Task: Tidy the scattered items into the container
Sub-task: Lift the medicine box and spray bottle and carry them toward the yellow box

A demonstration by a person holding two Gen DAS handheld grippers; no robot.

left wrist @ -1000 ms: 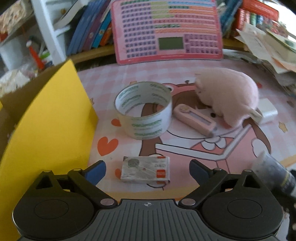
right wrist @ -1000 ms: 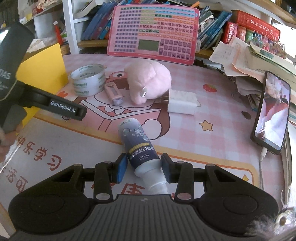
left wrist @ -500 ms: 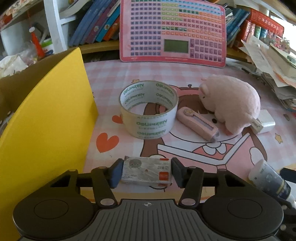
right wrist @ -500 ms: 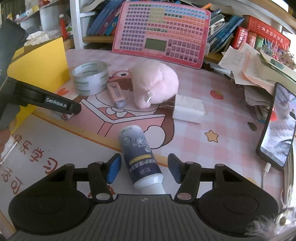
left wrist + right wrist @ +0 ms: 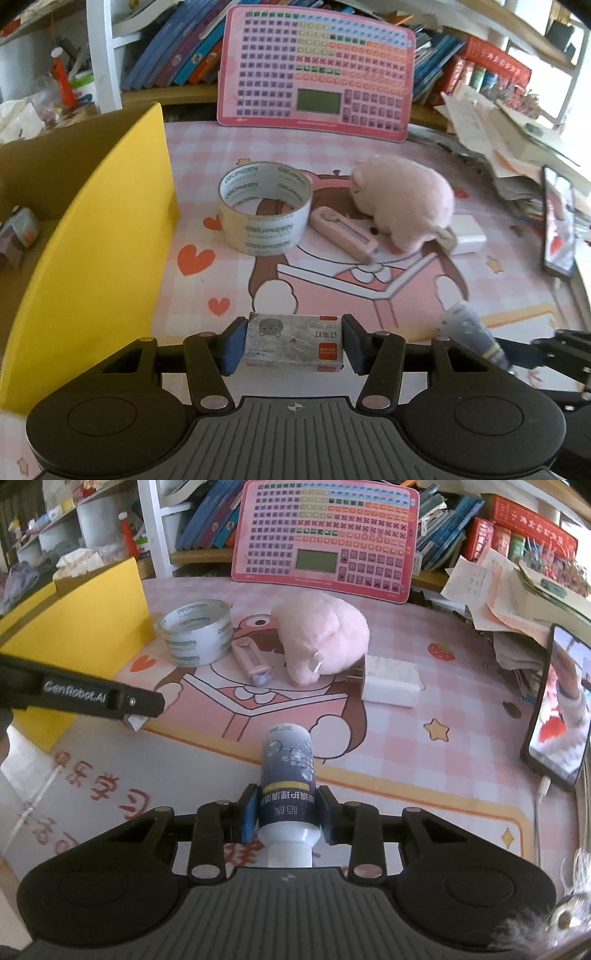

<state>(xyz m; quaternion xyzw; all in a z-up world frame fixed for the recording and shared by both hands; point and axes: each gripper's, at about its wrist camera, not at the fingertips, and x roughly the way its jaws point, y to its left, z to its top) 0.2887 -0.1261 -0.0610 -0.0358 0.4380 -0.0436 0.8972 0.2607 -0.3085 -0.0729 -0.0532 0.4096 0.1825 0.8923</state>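
Observation:
My left gripper (image 5: 293,345) is shut on a small grey staple box (image 5: 293,341) with a red label, held across its short ends just above the pink mat. My right gripper (image 5: 288,814) is shut on a dark blue bottle (image 5: 288,771) near its white cap, and the bottle points away from me. The yellow cardboard container (image 5: 110,229) stands open at the left, beside the left gripper, with a small item (image 5: 22,225) inside. On the mat lie a tape roll (image 5: 264,206), a pink utility knife (image 5: 343,236), a pink plush (image 5: 402,199) and a white charger (image 5: 467,234).
A phone (image 5: 557,701) lies on its cable at the right edge. A pink keyboard toy (image 5: 317,66) leans against bookshelves at the back. Loose papers (image 5: 517,590) pile up at the back right. In the right wrist view the left gripper's finger (image 5: 92,698) crosses in front of the container (image 5: 92,620).
The left jaws went from wide open around the staple box to clamped on it, and the view pulled back. The right jaws closed on the blue bottle.

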